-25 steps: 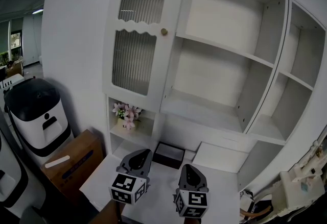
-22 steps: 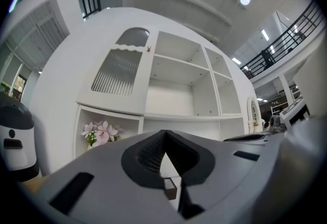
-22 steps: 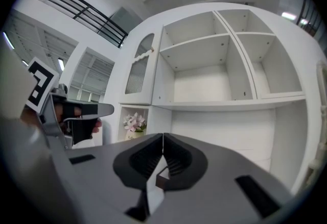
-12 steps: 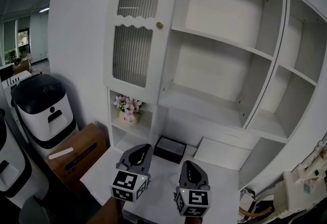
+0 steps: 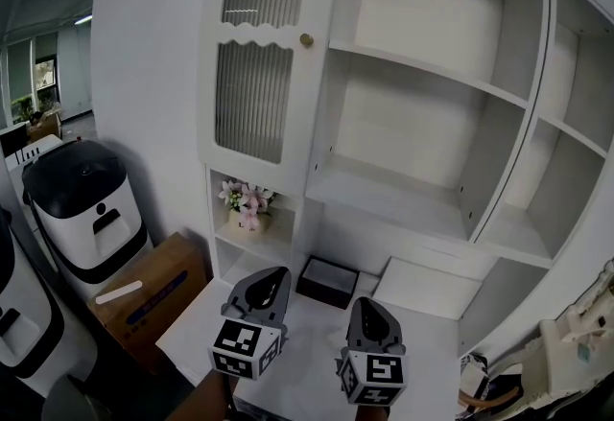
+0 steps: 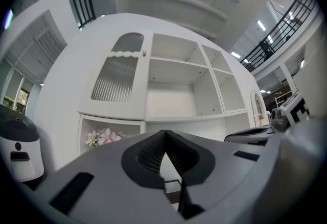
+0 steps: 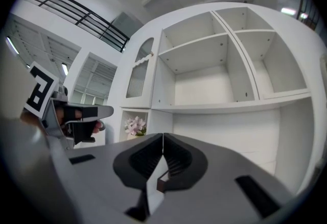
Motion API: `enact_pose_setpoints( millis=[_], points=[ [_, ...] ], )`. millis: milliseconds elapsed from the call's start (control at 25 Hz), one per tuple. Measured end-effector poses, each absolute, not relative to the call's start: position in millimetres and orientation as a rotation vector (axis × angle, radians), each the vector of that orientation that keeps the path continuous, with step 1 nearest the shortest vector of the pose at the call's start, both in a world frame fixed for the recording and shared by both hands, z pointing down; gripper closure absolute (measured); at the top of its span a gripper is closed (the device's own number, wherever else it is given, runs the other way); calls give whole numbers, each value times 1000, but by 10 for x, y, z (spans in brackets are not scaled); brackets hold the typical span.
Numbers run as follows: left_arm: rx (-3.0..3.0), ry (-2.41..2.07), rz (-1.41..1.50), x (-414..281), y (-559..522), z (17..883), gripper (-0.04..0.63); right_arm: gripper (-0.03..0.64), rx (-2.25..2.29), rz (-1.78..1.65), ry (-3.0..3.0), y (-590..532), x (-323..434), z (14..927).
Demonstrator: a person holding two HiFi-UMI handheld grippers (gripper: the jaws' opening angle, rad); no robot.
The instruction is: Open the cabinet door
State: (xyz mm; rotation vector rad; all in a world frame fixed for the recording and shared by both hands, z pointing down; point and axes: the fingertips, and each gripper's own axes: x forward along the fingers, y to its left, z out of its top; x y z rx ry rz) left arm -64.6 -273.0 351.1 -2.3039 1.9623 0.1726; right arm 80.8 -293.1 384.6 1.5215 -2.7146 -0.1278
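Observation:
The white cabinet door (image 5: pixel 254 74) has ribbed glass panels and a small round knob (image 5: pixel 306 40) on its right edge. It stands closed over the left column of the shelving. It also shows in the left gripper view as the door (image 6: pixel 116 72) and in the right gripper view as the door (image 7: pixel 138 77). My left gripper (image 5: pixel 272 273) is low in front, well below the knob, shut with nothing between its jaws (image 6: pixel 164 133). My right gripper (image 5: pixel 366 302) is beside it, also shut and empty (image 7: pixel 162 136). Neither touches the cabinet.
Open white shelves (image 5: pixel 422 83) fill the right side. Pink flowers (image 5: pixel 243 198) sit in the niche under the door. A black tray (image 5: pixel 328 280) lies on the white counter (image 5: pixel 297 342). A white and black appliance (image 5: pixel 82 208) and a cardboard box (image 5: pixel 144 294) stand at the left.
The head view has shifted slightly. Both grippers stay shut and low in front of the cabinet, and the door has not moved.

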Motion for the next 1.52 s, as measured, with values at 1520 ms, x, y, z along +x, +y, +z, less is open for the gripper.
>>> enact_pose_setpoints(
  millis=[1520],
  points=[
    [-2185,1872,294,-1404,-3541,2449,586,597,1549,-420,-2787,-3843,52,2598]
  ],
)
